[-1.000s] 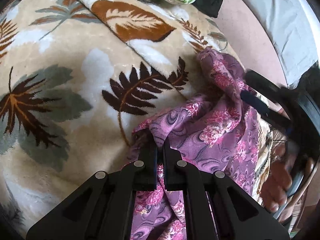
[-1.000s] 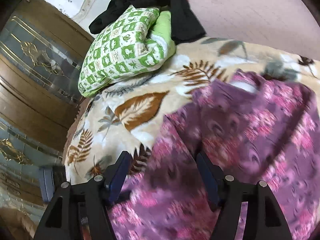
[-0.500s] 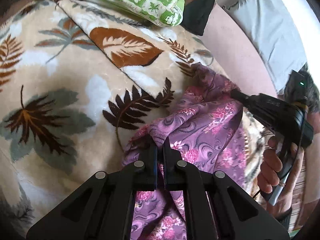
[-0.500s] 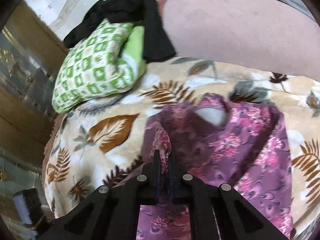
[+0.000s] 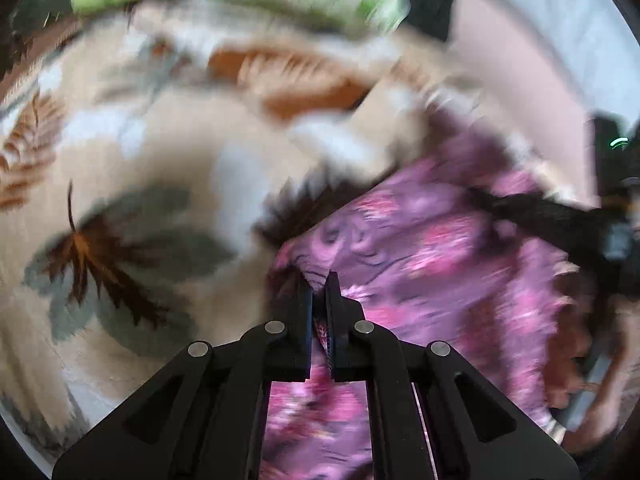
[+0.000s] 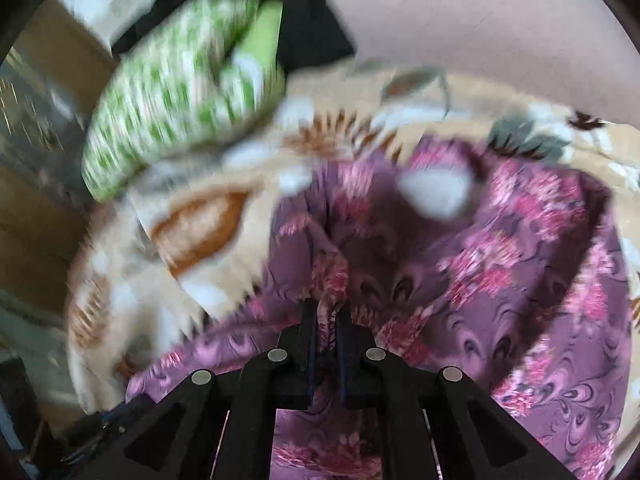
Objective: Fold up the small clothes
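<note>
Both grippers are pinching the purple floral garment — the left gripper and the right gripper each clamping a fold between nearly closed jaws. Beyond the jaws, the cloth is lying rumpled on the leaf-print blanket.

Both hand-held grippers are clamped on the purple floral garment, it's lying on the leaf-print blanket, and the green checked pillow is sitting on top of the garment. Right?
Not quite. The pillow is not on the garment; the right wrist view shows it apart, further back on the blanket. The rest holds: the left hand-held gripper and right hand-held gripper are both clamped on the garment, which lies on the blanket.
</note>
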Demonstrator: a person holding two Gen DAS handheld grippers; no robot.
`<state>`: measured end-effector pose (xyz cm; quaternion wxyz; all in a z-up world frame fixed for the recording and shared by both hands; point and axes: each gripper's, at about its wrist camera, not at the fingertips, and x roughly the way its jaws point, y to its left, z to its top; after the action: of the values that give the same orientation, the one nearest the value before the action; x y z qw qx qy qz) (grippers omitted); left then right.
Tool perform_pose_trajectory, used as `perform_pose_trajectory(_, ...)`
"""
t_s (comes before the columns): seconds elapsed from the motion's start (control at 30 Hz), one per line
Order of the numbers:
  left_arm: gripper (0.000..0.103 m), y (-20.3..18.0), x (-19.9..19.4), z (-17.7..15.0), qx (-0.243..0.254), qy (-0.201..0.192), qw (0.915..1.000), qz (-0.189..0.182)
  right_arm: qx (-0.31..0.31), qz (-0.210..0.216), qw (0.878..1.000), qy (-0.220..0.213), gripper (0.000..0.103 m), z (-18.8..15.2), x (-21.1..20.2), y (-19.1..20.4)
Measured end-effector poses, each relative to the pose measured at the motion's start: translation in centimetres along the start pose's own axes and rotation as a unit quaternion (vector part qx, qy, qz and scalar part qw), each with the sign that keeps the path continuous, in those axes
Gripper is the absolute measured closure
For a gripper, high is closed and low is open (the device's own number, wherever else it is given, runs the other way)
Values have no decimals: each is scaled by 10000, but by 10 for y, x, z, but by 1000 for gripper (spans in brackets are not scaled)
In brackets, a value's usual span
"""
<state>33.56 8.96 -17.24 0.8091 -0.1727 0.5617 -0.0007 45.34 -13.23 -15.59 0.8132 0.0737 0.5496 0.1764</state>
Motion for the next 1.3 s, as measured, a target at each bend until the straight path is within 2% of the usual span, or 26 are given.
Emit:
perform_pose_trajectory(0.07,98,18,5,-1,-437,233,9979,-408,93,242,9996,-106,97,-9,-13,-7)
perform_pose_trajectory(0.1,98,22,0,0,-531,241,9968,-543,120,377,9987,-305,95,-16,-30,-10)
perform_pose_trajectory(0.13,94,24,-8,1,-509,197,9966,-612,164,544,9969,-537,92,-27,-52,-15)
perform_pose_trajectory(0.17,89,24,-20,0,-389,61,9973,-620,172,673,9947,-755,85,-38,-72,-18)
perform_pose_trajectory(0.2,80,21,-30,-3,-257,-56,9978,-612,175,734,9925,-962,64,-52,-93,-21)
perform_pose_trajectory(0.27,70,15,-59,-19,159,-433,9978,-476,290,530,9864,-1531,37,-97,-144,-28)
perform_pose_trajectory(0.3,59,12,-76,-31,385,-675,9960,-443,311,497,9833,-1725,32,-117,-163,-30)
perform_pose_trajectory(0.33,44,11,-92,-46,598,-874,9935,-409,366,549,9788,-1938,31,-147,-186,-37)
perform_pose_trajectory(0.4,32,12,-112,-74,798,-1062,9902,-427,651,637,9714,-2193,29,-201,-214,-53)
perform_pose_trajectory(0.5,32,16,-129,-118,1102,-1055,9881,-207,1435,773,9577,-2371,29,-286,-224,-86)
perform_pose_trajectory(0.57,32,16,-129,-142,1336,-1019,9858,-17,1827,528,9566,-2207,29,-334,-216,-103)
perform_pose_trajectory(0.63,32,20,-126,-167,1443,-959,9849,64,2089,331,9566,-2006,29,-369,-208,-116)
perform_pose_trajectory(0.7,32,20,-126,-184,1431,-871,9858,64,2265,285,9549,-1897,35,-385,-206,-123)
perform_pose_trajectory(0.83,32,7,-136,-183,1495,-908,9846,-35,2003,603,9521,-2230,35,-378,-229,-113)
perform_pose_trajectory(0.97,32,-23,-141,-145,1793,-1109,9775,-77,1653,794,9520,-2453,35,-337,-245,-97)
perform_pose_trajectory(1.07,32,-39,-126,-95,1852,-1109,9764,-32,1284,752,9651,-2153,35,-278,-245,-98)
perform_pose_trajectory(1.17,32,-59,-96,-42,1877,-951,9776,-25,1206,810,9742,-1729,34,-224,-228,-114)
perform_pose_trajectory(1.3,32,-80,-43,23,1749,-666,9823,-88,1382,807,9772,-1393,34,-150,-189,-148)
